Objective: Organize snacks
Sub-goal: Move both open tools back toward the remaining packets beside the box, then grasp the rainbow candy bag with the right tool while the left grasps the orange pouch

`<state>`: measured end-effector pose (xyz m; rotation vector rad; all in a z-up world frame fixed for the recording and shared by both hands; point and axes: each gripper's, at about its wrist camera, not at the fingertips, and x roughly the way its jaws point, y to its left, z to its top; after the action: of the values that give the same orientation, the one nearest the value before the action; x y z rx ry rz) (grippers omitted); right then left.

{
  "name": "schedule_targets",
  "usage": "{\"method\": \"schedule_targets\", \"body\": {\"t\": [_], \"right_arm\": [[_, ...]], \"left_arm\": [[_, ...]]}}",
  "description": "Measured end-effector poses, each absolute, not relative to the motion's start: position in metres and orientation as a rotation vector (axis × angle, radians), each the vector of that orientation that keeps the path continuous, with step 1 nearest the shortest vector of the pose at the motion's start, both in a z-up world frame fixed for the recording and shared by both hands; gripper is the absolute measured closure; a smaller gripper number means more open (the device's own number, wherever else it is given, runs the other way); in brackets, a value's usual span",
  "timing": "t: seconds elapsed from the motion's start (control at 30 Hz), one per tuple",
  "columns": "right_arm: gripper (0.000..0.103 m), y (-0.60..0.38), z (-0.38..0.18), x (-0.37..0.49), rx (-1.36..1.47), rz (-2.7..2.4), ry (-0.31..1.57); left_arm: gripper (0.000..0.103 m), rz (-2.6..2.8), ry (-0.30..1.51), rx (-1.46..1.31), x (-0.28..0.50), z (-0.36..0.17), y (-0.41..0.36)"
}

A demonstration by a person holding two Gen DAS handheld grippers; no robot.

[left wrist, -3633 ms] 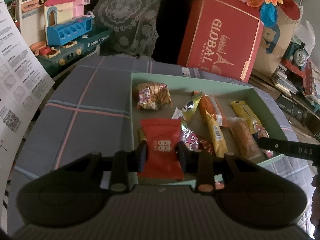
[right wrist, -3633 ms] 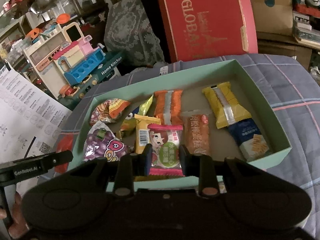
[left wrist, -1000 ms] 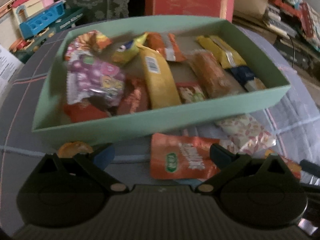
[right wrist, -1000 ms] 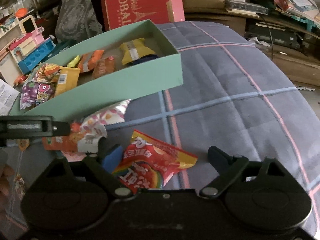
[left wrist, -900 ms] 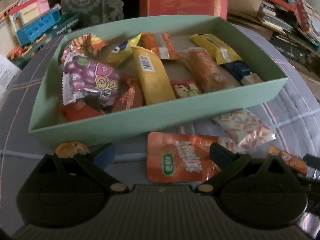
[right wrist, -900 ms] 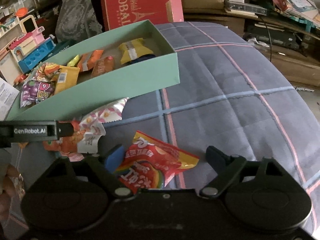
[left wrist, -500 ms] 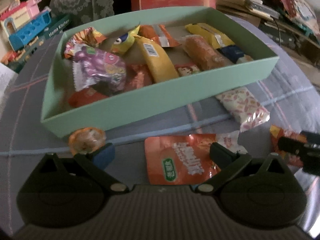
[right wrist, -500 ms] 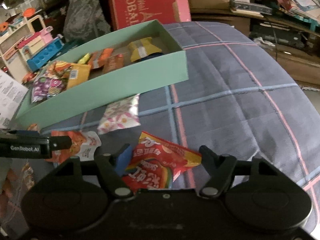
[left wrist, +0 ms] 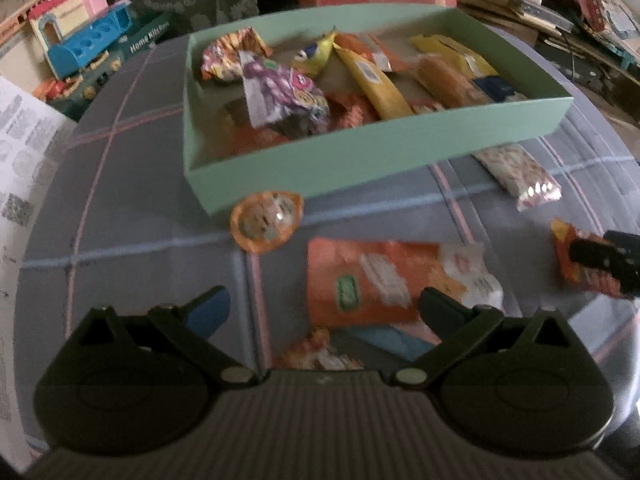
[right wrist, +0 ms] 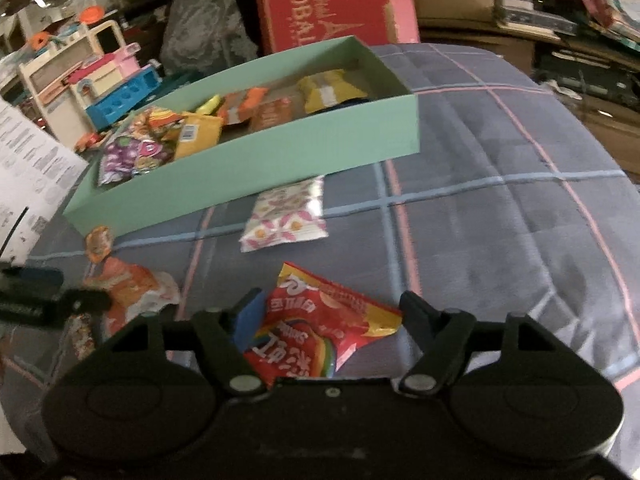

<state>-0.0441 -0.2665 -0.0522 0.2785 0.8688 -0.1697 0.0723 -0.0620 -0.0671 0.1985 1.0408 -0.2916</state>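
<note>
Over on the left, the left gripper (left wrist: 324,308) hangs wide open with nothing clamped, an orange pouch (left wrist: 372,280) flat on the plaid cloth (right wrist: 500,216) between its fingers and a round orange snack (left wrist: 266,220) just ahead against the green box (left wrist: 360,156) of snacks. Mid-scene, a pink-and-white flowery packet (right wrist: 286,214) lies just in front of the box wall. On the right, the right gripper (right wrist: 328,316) was just narrowing, then eased slightly apart, straddling a red rainbow candy bag (right wrist: 316,328); the left pad looks about touching it, the right is clear, so no real grip.
</note>
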Motion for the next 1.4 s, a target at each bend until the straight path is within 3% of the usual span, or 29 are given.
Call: {"method": "schedule_targets", "body": {"t": [0.07, 0.13, 0.17, 0.27, 0.43, 0.53, 0.6, 0.83, 0.97, 1.0, 1.07, 1.1, 1.23, 1.4], "right_arm": [[0.029, -0.272, -0.052, -0.047, 0.301, -0.198, 0.870], [0.029, -0.279, -0.051, -0.052, 0.326, -0.219, 0.870], [0.032, -0.281, -0.051, -0.054, 0.335, -0.226, 0.870], [0.039, -0.284, -0.049, -0.061, 0.338, -0.233, 0.868], [0.040, -0.285, -0.051, -0.065, 0.355, -0.226, 0.862], [0.040, -0.287, -0.051, -0.065, 0.357, -0.218, 0.859], [0.039, -0.291, -0.050, -0.067, 0.386, -0.218, 0.858], [0.036, -0.296, -0.049, -0.077, 0.440, -0.221, 0.842], [0.036, -0.295, -0.048, -0.080, 0.427, -0.218, 0.840], [0.036, -0.295, -0.046, -0.081, 0.422, -0.217, 0.835], [0.031, -0.297, -0.042, -0.081, 0.415, -0.220, 0.831], [0.030, -0.299, -0.041, -0.080, 0.417, -0.222, 0.837], [0.030, -0.299, -0.042, -0.081, 0.455, -0.218, 0.902], [0.034, -0.288, -0.043, -0.084, 0.523, -0.186, 0.940]], "left_arm": [[0.002, -0.288, 1.038, 0.162, 0.071, -0.066, -0.063], [0.026, -0.297, 1.010, 0.153, 0.073, -0.065, -0.071], [0.043, -0.319, 1.004, 0.154, 0.076, -0.064, -0.077], [0.073, -0.355, 0.992, 0.185, 0.088, -0.066, -0.100], [0.073, -0.465, 0.999, 0.187, 0.104, -0.078, -0.139], [0.056, -0.460, 0.978, 0.205, 0.100, -0.077, -0.151], [0.035, -0.431, 0.986, 0.172, 0.097, -0.072, -0.144], [0.021, -0.397, 1.087, 0.087, 0.075, -0.062, -0.130], [0.027, -0.438, 1.102, 0.196, 0.063, -0.081, -0.157], [0.039, -0.447, 1.050, 0.250, 0.057, -0.082, -0.164], [0.053, -0.511, 0.997, 0.323, 0.050, -0.083, -0.174], [0.055, -0.539, 0.992, 0.327, 0.050, -0.082, -0.175], [0.058, -0.520, 0.984, 0.331, 0.054, -0.081, -0.165], [0.054, -0.483, 1.002, 0.287, 0.059, -0.081, -0.140]]}}
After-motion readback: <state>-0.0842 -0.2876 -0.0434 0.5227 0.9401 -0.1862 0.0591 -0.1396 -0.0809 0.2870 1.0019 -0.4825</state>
